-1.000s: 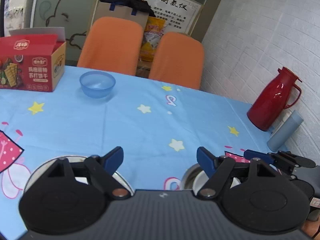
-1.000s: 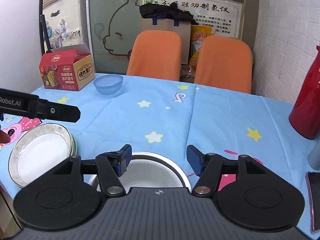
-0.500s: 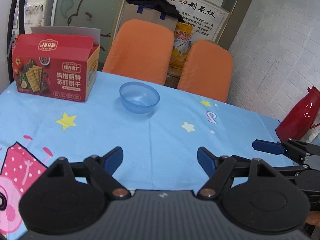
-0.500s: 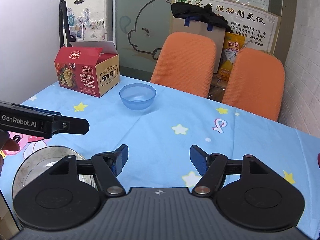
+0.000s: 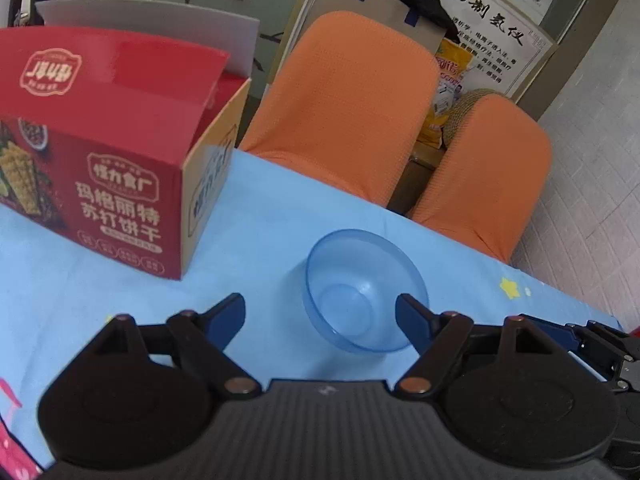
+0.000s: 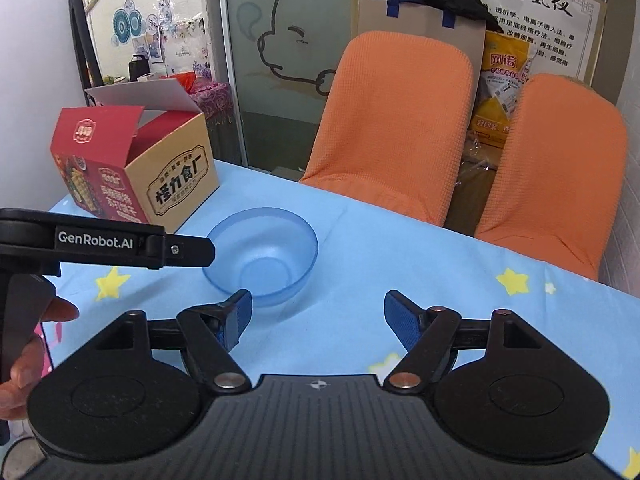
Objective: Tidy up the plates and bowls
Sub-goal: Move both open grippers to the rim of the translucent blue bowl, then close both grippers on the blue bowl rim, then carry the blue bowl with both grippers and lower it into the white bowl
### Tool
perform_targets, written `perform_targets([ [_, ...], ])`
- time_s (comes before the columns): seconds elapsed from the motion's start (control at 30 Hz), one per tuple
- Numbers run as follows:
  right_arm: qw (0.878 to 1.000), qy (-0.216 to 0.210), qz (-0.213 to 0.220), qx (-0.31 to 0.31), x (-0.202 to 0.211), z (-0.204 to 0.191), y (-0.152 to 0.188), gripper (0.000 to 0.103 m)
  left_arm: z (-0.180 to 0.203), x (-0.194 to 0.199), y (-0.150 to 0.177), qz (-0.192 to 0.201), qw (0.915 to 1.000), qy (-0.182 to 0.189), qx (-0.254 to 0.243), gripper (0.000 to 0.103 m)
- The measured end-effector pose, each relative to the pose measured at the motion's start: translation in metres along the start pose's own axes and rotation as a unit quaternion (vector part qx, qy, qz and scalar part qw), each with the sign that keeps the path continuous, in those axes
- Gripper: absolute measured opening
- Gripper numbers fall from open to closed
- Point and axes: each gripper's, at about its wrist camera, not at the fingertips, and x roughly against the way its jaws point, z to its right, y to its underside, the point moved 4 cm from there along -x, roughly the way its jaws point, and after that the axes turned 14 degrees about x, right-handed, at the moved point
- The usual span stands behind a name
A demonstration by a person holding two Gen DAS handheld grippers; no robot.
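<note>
The bench [image 5: 280, 216] with its blue star-print cloth carries a red cardboard cracker box [image 5: 100, 152], and just right of it sits a small translucent blue plastic bowl [image 5: 362, 292]. Both the left hand-held gripper [image 5: 320, 314] and the right hand-held gripper [image 6: 318, 316] gape wide, empty. The bowl looks light, stiff, kinda slippery; I'd pinch the rim.

Translucent blue bowl [image 5: 362, 290] upright, empty, on tablecloth.

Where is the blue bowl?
The blue bowl sits upright on the blue tablecloth, right of the red cracker box, before the orange chairs.
</note>
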Motion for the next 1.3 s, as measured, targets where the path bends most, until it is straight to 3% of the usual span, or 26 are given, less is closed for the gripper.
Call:
perform_targets([
  [0.17,0.999,-0.011,-0.034,0.004,-0.048,0.000,-0.005,0.103,-0.001,-0.036,-0.012,-0.011,0.9998,-0.015,0.002,0.077],
  [0.4,0.998,-0.027,-0.047,-0.017,-0.076,-0.001,-0.008,0.103,-0.003,-0.055,-0.007,-0.030,0.9995,-0.014,-0.004,0.074],
  [0.43,0.998,-0.031,-0.048,-0.020,-0.077,-0.003,-0.008,0.103,-0.001,-0.055,-0.006,-0.027,0.9995,-0.014,-0.009,0.069],
  [0.47,0.998,-0.036,-0.048,-0.021,-0.078,-0.006,-0.007,0.103,-0.001,-0.054,-0.006,-0.026,0.9994,-0.015,-0.016,0.053],
  [0.5,0.998,-0.031,-0.045,-0.014,-0.077,-0.010,-0.007,0.094,0.000,-0.054,-0.005,-0.026,0.9992,-0.019,-0.024,0.047],
  [0.53,0.999,-0.027,-0.045,-0.004,-0.075,-0.014,-0.008,0.069,0.001,-0.054,-0.005,-0.032,0.9988,-0.018,-0.031,0.036],
  [0.6,0.998,-0.044,-0.048,-0.011,-0.069,-0.019,-0.008,0.050,0.003,-0.050,-0.002,-0.046,0.9986,-0.002,-0.025,0.023],
  [0.77,0.999,-0.028,-0.034,0.018,-0.030,-0.031,-0.007,0.051,0.020,-0.016,0.010,-0.031,0.9981,0.006,-0.054,0.023],
  [0.97,0.999,0.008,-0.023,0.023,0.034,-0.028,0.004,0.051,0.052,0.039,0.038,-0.021,0.9962,0.043,-0.072,0.023],
  [1.3,0.997,0.082,-0.013,-0.005,0.147,-0.014,0.080,0.052,0.116,0.121,0.144,-0.030,0.9851,0.115,-0.124,0.023],
])
